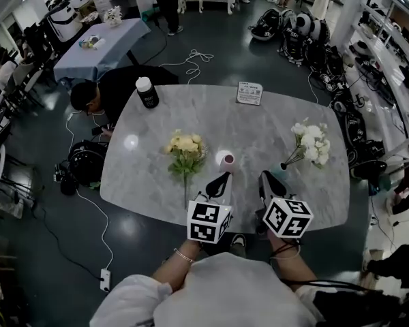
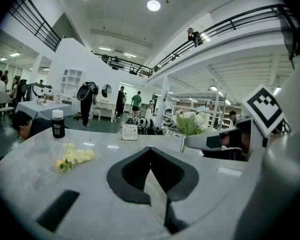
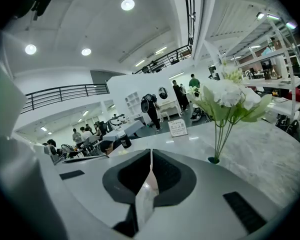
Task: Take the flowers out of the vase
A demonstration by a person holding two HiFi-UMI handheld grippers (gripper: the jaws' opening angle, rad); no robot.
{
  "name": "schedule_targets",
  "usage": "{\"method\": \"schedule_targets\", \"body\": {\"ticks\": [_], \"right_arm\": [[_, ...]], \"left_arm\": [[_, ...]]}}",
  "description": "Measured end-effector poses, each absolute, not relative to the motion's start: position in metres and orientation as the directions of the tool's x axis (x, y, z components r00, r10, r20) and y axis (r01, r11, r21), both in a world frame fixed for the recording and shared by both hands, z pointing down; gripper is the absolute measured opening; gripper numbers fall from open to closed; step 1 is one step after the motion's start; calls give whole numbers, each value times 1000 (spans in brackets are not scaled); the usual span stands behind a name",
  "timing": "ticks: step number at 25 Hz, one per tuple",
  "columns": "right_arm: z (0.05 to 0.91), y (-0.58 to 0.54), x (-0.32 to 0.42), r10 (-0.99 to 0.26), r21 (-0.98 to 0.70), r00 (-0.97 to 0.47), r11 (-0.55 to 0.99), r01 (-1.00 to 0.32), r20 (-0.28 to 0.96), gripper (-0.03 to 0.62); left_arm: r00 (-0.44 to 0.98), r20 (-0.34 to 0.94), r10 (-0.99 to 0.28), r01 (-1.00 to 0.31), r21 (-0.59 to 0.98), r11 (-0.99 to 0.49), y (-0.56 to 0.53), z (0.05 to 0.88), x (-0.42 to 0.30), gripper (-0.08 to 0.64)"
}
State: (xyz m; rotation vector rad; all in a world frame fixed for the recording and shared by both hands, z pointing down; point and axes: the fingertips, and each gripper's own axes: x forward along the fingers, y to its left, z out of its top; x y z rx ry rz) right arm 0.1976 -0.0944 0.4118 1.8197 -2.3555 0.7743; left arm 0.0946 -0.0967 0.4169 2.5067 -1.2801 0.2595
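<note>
The left claw (image 1: 220, 181) and the right claw (image 1: 267, 181) are pointing side by side across the near edge of the pale grey marble oval tabletop (image 1: 150, 172). Each is pressed together with nothing between its jaws, so neither is carrying anything.

A bunch of white flowers on thin green stems (image 1: 310, 142) is standing upright just beyond the right claw. Its stems are gathering into a small teal vase (image 3: 214, 160), which is what is keeping them erect and is the part of the job left to do. A bunch of yellow flowers with a long green stem (image 1: 185, 147) is lying flat on the tabletop ahead of the left claw, outside any vase, and looking finished with.

Between the two claws a small pale pink cylinder (image 1: 227, 161) is standing. It may be a second, empty vase, though that is not certain.

The right claw is sitting nearest the white stems, so it seems the natural one to open and pinch them low while the left steadies the vase.
</note>
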Motion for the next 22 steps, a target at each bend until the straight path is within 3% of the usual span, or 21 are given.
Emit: {"method": "schedule_targets", "body": {"ticks": [12,22], "right_arm": [[456,-70,269,-887,-390,-171,-11,-921,428,15],[491,-67,320,-872,-403,-132,-80,-912,471,14]], "left_arm": [[733,339,-590,-670,210,-712,-83,451,181,14],[771,361,-524,-618,226,-753,-99,487,239,86]]}}
